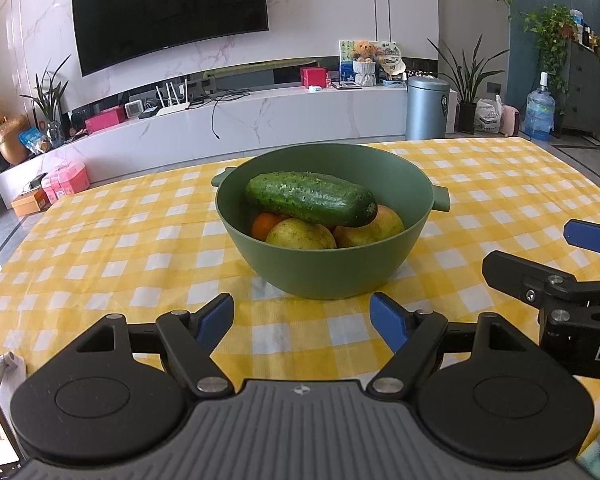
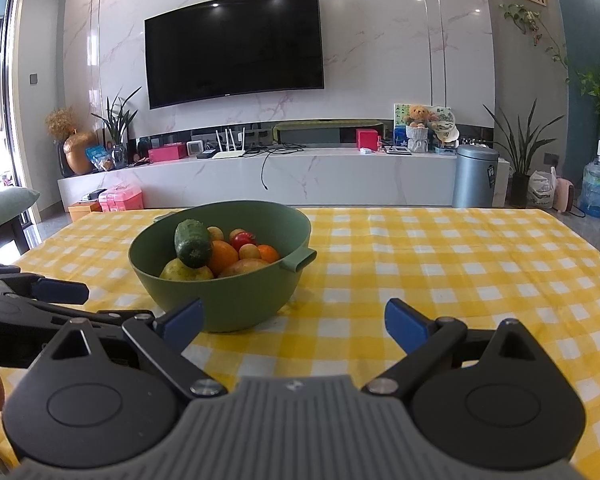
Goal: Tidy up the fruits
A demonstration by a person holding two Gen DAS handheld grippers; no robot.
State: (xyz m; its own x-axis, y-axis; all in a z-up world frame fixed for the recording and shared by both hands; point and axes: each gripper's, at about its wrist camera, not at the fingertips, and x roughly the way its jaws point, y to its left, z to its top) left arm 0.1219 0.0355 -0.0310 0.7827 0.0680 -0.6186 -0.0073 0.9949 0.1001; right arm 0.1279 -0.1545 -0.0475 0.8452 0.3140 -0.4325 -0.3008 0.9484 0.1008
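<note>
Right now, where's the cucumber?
In both views the cucumber lies atop the fruit in the green bowl, ahead of both grippers on the checked table.

A home living room: a wall-mounted TV (image 2: 235,46) on marble, a long media shelf (image 2: 260,168) with a router (image 2: 229,148) and teddy bear (image 2: 418,115), houseplants (image 2: 522,148), probably a sofa arm (image 2: 4,204) at left.

a green bowl (image 1: 324,268) with two side handles stands upright on the checked cloth, full of fruit. a bumpy dark cucumber (image 1: 311,199) lies tilted across the top – under it sit yellow-green pears (image 1: 300,235), oranges (image 2: 222,257) and a red tomato (image 2: 243,239).
</note>
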